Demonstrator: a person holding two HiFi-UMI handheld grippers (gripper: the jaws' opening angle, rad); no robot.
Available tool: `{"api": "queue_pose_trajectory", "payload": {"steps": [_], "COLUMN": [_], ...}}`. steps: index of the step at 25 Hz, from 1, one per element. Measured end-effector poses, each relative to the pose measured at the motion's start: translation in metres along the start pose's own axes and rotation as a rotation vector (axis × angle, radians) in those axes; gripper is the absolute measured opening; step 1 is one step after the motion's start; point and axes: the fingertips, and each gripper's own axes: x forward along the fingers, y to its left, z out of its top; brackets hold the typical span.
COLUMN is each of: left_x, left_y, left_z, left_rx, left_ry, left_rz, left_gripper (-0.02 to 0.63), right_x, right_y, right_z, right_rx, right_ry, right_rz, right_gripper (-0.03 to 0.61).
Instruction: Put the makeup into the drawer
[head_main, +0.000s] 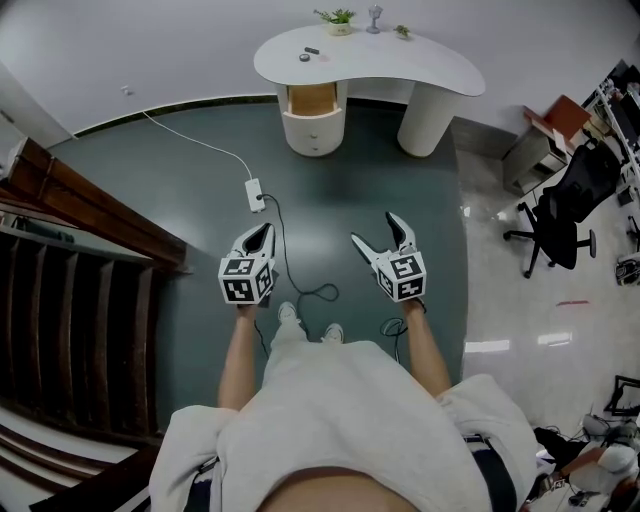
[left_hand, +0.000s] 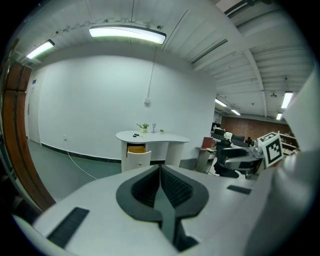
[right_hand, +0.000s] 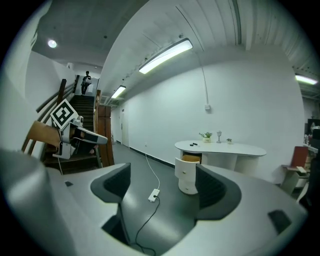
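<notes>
Far ahead stands a white curved desk (head_main: 430, 68) with its top drawer (head_main: 313, 98) pulled open. Two small dark makeup items (head_main: 308, 54) lie on the desktop above that drawer; the same makeup items (right_hand: 192, 144) show as specks in the right gripper view. My left gripper (head_main: 267, 230) is held at waist height, jaws shut and empty, pointing at the desk (left_hand: 155, 136) and its drawer (left_hand: 137, 156). My right gripper (head_main: 374, 227) hangs beside it, jaws spread wide with nothing between them, framing the open drawer (right_hand: 188, 167). Both are several steps away from the desk.
A white power strip (head_main: 256, 193) with a cable trailing toward the person's feet lies on the dark floor between me and the desk. A wooden staircase (head_main: 70, 250) runs along the left. A black office chair (head_main: 565, 215) stands at the right. A small plant (head_main: 340, 18) sits on the desk.
</notes>
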Motion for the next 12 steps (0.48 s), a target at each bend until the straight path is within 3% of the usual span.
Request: {"api": "queue_pose_trajectory", "payload": {"steps": [12], "left_x": [0.073], "left_y": [0.028], "left_z": [0.020], "left_rx": [-0.008], "left_ry": [0.005], "left_rz": [-0.012], "left_gripper": [0.017], "right_x": [0.064], "right_y": [-0.049], "right_z": [0.004], "right_rx": [-0.011], "right_ry": [0.027], "right_rz": [-0.026], "right_gripper": [0.391]}}
